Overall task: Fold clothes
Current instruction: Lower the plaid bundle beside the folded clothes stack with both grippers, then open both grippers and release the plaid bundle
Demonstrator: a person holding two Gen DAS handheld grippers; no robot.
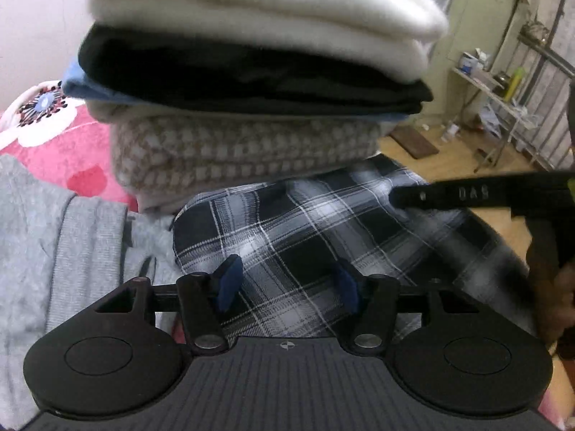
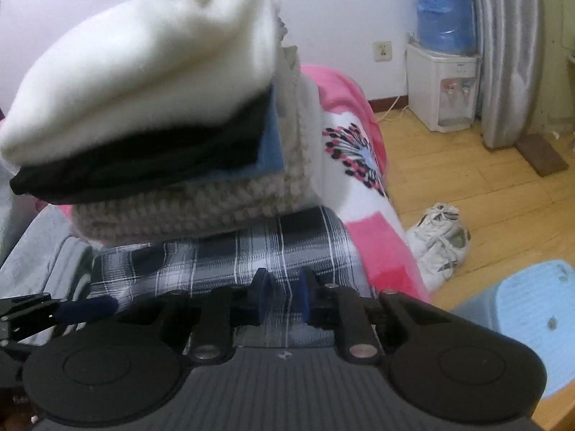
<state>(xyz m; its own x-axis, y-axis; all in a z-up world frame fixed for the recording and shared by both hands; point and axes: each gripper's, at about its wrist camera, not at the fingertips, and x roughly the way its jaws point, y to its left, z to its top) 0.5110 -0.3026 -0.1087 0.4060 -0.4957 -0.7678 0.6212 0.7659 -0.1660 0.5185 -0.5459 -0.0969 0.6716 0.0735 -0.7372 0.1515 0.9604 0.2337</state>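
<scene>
Toppling is the main risk: a leaning stack of folded clothes [image 1: 251,82], white fleece uppermost, is perched partly on the folded plaid shirt [image 1: 323,237] on the pink blanket [image 2: 363,165]. Tugging the shirt could spill it. The left gripper [image 1: 287,283] is spread wide; the right gripper [image 2: 282,298] is narrowly parted, apparently empty. "DAS" is embossed on one finger.

We see a pale wall [image 2: 341,18] with a socket [image 2: 382,51], a wooden floor [image 2: 467,186], a water dispenser [image 2: 442,86] beside grey curtains [image 2: 510,54], a white shoe [image 2: 440,240], a blue stool [image 2: 528,316], and a cluttered metal rack [image 1: 503,97].
</scene>
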